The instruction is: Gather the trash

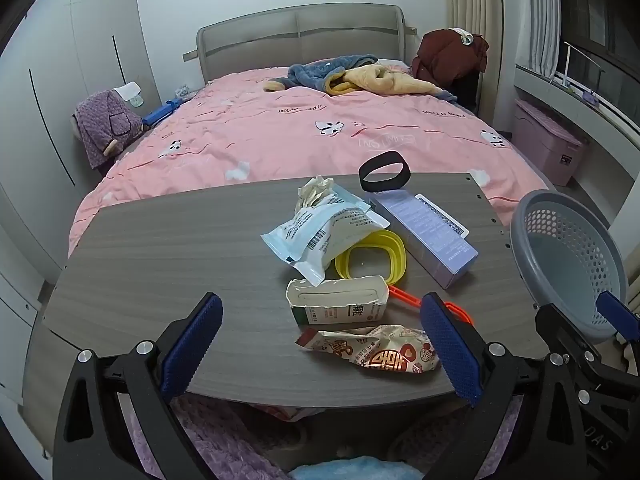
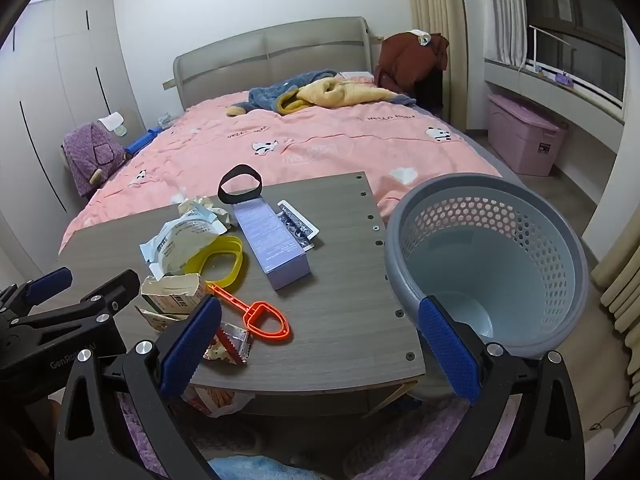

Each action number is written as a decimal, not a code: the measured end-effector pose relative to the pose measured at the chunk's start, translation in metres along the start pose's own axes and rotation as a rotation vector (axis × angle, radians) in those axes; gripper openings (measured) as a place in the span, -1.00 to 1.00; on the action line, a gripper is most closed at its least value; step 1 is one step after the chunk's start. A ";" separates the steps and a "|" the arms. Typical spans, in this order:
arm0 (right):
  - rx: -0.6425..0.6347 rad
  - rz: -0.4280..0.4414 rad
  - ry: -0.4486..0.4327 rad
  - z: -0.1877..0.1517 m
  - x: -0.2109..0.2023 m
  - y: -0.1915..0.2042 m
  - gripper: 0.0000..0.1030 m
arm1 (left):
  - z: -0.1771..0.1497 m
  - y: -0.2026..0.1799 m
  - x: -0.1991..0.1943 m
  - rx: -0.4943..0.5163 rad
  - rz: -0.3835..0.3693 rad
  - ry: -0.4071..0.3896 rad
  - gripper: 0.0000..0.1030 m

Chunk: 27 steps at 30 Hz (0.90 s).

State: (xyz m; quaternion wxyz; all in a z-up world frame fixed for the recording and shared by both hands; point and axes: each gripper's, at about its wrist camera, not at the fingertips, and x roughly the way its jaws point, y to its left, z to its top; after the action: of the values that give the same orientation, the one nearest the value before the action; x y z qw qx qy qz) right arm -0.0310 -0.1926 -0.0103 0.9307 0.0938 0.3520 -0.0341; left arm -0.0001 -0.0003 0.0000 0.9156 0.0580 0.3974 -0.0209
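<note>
Trash lies on the grey wooden table (image 1: 160, 248): a red-patterned snack wrapper (image 1: 376, 350) at the front edge, a torn white carton (image 1: 338, 300) behind it, a white-blue plastic pouch (image 1: 320, 236) and crumpled paper (image 1: 316, 190). My left gripper (image 1: 320, 344) is open and empty, hovering over the front edge with the wrapper between its fingers. My right gripper (image 2: 320, 344) is open and empty, near the table's front right corner. A grey perforated basket (image 2: 492, 256) stands right of the table (image 2: 348, 280); it also shows in the left wrist view (image 1: 568, 256). The wrapper (image 2: 228, 344) and carton (image 2: 172, 290) show by the right gripper's left finger.
Also on the table: a yellow ring lid (image 1: 372, 258), an orange plastic handle tool (image 2: 260, 316), a purple box (image 1: 432, 236), cards (image 2: 298, 224) and a black band (image 1: 384, 172). A pink bed (image 1: 300, 128) lies behind. A pink storage bin (image 2: 524, 140) stands at right.
</note>
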 end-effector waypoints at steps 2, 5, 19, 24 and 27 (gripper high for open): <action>0.001 0.000 -0.001 0.000 0.000 -0.001 0.88 | 0.000 0.000 0.000 0.001 0.001 -0.001 0.84; 0.000 0.001 -0.002 0.000 0.000 -0.001 0.88 | 0.000 0.001 0.000 -0.003 0.000 0.000 0.84; -0.002 0.003 -0.005 0.000 -0.002 0.001 0.88 | 0.005 -0.001 -0.002 -0.003 0.007 -0.009 0.84; -0.003 0.002 -0.008 -0.001 -0.003 0.003 0.88 | 0.003 0.004 -0.009 -0.009 0.002 -0.021 0.84; -0.007 -0.001 -0.010 0.001 -0.004 0.003 0.88 | 0.003 0.004 -0.010 -0.010 0.003 -0.023 0.84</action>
State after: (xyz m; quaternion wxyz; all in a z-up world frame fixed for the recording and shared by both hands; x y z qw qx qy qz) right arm -0.0329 -0.1903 -0.0062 0.9328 0.0901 0.3473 -0.0336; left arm -0.0044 0.0036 0.0098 0.9204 0.0536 0.3869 -0.0183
